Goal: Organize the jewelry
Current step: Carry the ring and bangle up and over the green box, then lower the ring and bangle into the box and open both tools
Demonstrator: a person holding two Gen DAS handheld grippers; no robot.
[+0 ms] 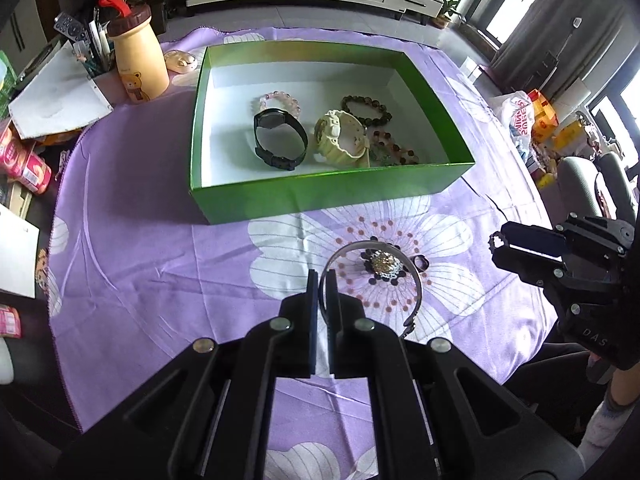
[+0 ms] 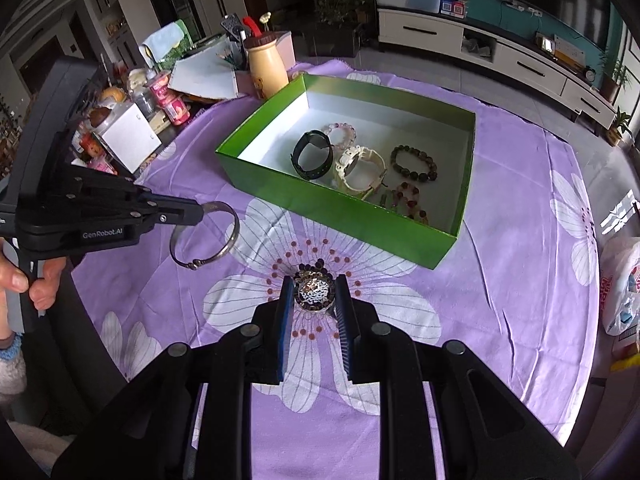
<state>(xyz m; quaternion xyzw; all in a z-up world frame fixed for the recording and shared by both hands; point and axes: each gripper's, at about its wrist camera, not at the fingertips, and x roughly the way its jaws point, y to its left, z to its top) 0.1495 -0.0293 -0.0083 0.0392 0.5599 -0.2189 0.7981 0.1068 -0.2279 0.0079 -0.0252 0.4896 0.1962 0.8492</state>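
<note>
My left gripper [image 1: 322, 276] is shut on a thin silver bangle [image 1: 416, 280] and holds it above the purple flowered cloth; it also shows in the right wrist view [image 2: 200, 211] with the bangle [image 2: 230, 240] hanging from it. My right gripper [image 2: 313, 286] is open, its fingers either side of a beaded brooch-like piece [image 2: 314, 291] on the cloth. That piece [image 1: 385, 265] lies under the bangle in the left view, next to a small dark ring [image 1: 421, 262]. The green box [image 1: 320, 196] holds a black watch [image 1: 280, 140], a cream watch [image 1: 344, 136] and several bead bracelets.
A yellow bear bottle [image 1: 138, 60], papers and snack packs stand at the table's left. A plastic bag [image 2: 620, 280] lies at the right edge. The right gripper [image 1: 498, 242] shows at the right of the left view.
</note>
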